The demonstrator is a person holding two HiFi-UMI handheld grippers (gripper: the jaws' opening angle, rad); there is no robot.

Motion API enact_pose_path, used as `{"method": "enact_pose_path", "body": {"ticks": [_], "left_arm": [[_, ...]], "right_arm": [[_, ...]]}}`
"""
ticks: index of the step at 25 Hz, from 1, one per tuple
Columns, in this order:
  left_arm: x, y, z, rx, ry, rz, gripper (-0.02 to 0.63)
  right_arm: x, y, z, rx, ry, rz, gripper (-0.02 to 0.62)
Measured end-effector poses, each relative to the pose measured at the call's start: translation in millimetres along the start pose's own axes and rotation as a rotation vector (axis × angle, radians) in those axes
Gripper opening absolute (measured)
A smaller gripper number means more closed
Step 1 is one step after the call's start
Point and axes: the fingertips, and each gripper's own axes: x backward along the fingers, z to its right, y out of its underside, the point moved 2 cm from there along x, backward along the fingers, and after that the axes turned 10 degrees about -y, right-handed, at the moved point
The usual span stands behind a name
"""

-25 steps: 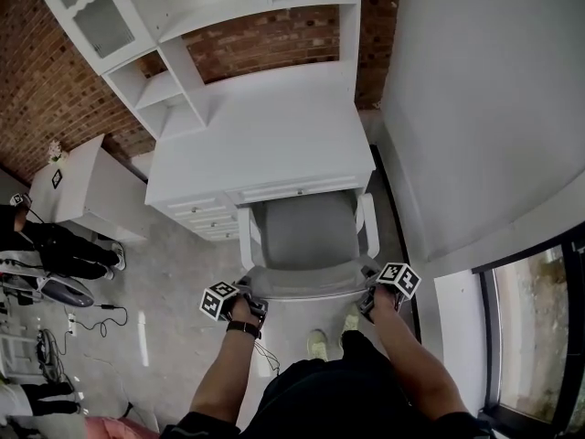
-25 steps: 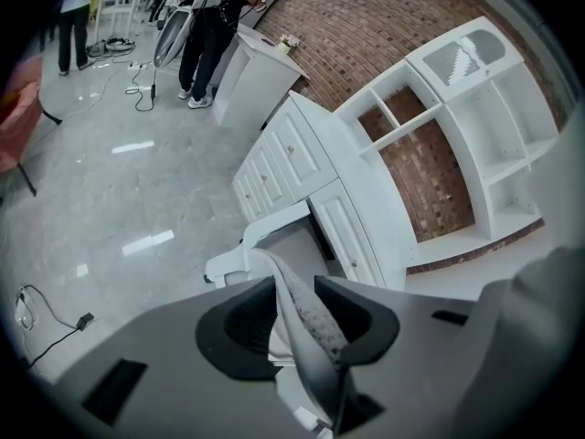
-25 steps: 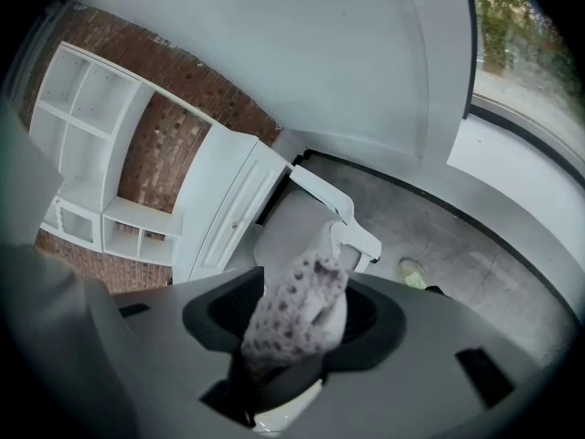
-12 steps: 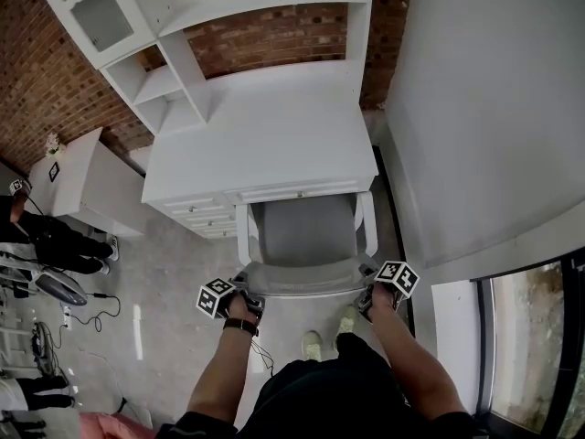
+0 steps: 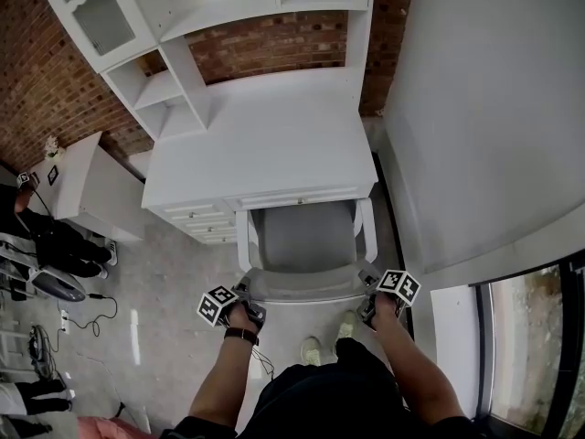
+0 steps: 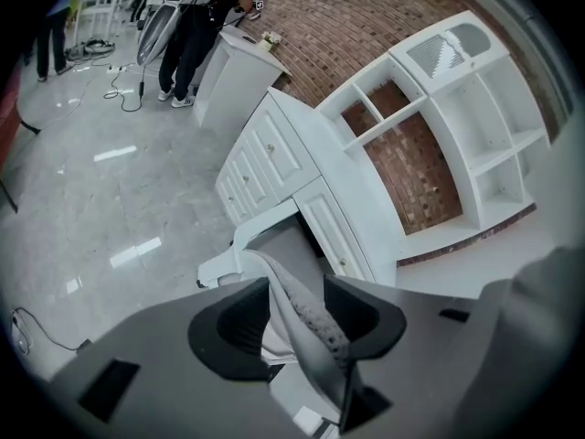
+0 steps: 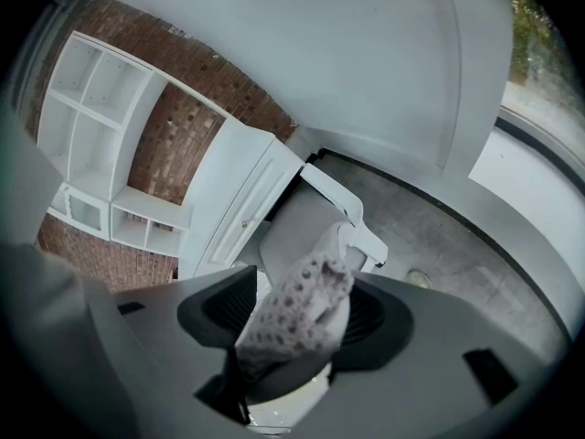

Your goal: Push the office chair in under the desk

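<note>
The grey office chair (image 5: pixel 306 236) with white armrests stands with its seat partly under the white desk (image 5: pixel 265 144). In the head view my left gripper (image 5: pixel 245 294) is at the left top corner of the backrest (image 5: pixel 306 286), and my right gripper (image 5: pixel 368 286) is at the right corner. In the left gripper view the backrest's thin mesh edge (image 6: pixel 315 323) runs between the jaws of the left gripper (image 6: pixel 297 323), which are opening with a gap beside it. In the right gripper view the spotted mesh corner (image 7: pixel 302 305) sits between the opening jaws of the right gripper (image 7: pixel 297 316).
A white hutch (image 5: pixel 174 80) with shelves rises at the desk's back against a brick wall. A low white cabinet (image 5: pixel 87 186) and a standing person (image 5: pixel 50 245) are at the left, with cables (image 5: pixel 91 314) on the floor. A grey wall (image 5: pixel 475 108) closes the right side.
The chair has slid a little further under the desk. Both grippers have stayed at the backrest's top corners and followed it forward.
</note>
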Motion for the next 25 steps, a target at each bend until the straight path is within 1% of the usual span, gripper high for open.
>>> {"method": "enact_pose_path", "body": {"ticks": [4,10,15,19,22,23,24,25], "left_arm": [[5.2,-1.1,3.0,-0.035,0.011,-0.008,0.184],[17.2,0.1,-0.9,-0.049,0.042,-0.018,0.187],[39.1,0.1,2.1,-0.074,0.091,-0.009,0.181],[60.1,3.7,3.8,-0.072,0.126,-0.007,0.167],[75.5,8.6,8.3,-0.068,0.159,-0.012,0.166],[81.7,9.8,11.0,-0.078,0.176,-0.013,0.16],[88.8,11.3,15.1,-0.093,0.197,-0.014,0.108],[96.8,12.8,20.7,-0.108,0.22,-0.014,0.097]], "right_arm": [[7.3,0.2,-3.9,0.013,-0.008,0.022,0.23],[23.7,2.0,-6.0,0.013,-0.022,0.063,0.23],[46.1,4.0,-13.6,0.017,-0.041,0.11,0.229],[63.1,10.0,-26.2,0.029,-0.062,0.132,0.197],[72.8,14.2,-31.1,0.038,-0.082,0.143,0.186],[76.6,15.8,-33.8,0.044,-0.091,0.147,0.179],[81.1,16.9,-37.5,0.052,-0.101,0.151,0.166],[86.0,17.1,-42.4,0.063,-0.116,0.156,0.145]]}}
